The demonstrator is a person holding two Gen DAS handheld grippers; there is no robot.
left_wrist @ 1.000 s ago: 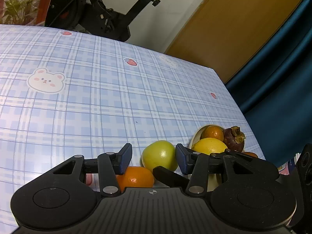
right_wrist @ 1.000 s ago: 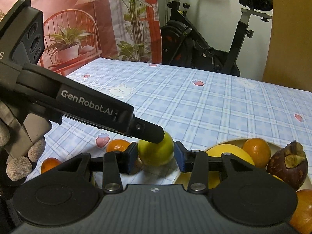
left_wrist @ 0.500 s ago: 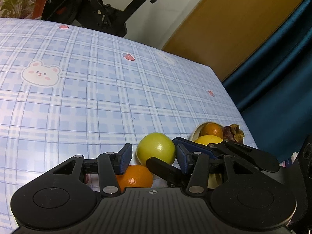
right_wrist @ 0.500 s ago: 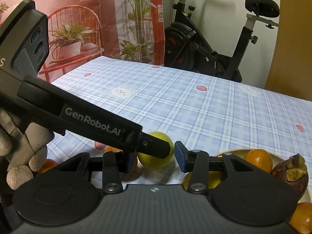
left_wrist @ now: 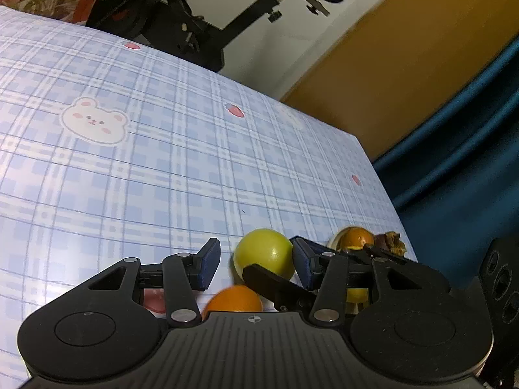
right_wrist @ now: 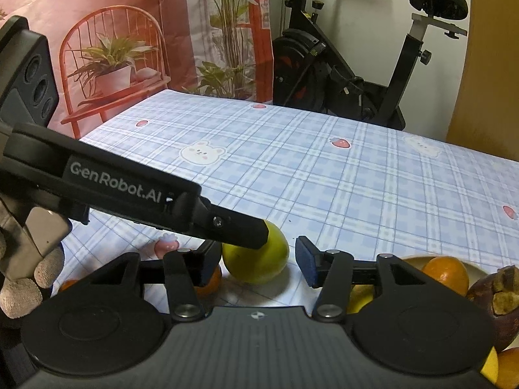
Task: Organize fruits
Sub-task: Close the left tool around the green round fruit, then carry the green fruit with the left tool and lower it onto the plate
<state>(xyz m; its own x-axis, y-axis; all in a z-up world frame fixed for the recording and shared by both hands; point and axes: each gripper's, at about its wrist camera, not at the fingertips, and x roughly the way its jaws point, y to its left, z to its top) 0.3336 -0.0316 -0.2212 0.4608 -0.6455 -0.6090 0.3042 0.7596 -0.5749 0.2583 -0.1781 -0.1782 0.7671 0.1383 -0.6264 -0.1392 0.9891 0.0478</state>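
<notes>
While both tools hang low over the checked surface (left_wrist: 168,168), the fruit sits bunched at its near right edge. Farthest left lies an orange (left_wrist: 233,298), close under the left tool (left_wrist: 256,261), whose pads are spread with nothing pinched between them. Just past the orange rests the green fruit (left_wrist: 264,256), lying in the gap between those pads, nearer the right one, though I cannot tell if it touches. The right tool (right_wrist: 256,262) also stands spread, and the green fruit (right_wrist: 256,261) sits between its pads too, with the left tool's finger (right_wrist: 233,230) reaching across its top. To the right is the bowl (right_wrist: 412,259), holding a second orange (right_wrist: 446,274), a yellow fruit (right_wrist: 360,296) and a dark mangosteen (right_wrist: 496,295). An exercise bike (right_wrist: 350,74) stands behind.
</notes>
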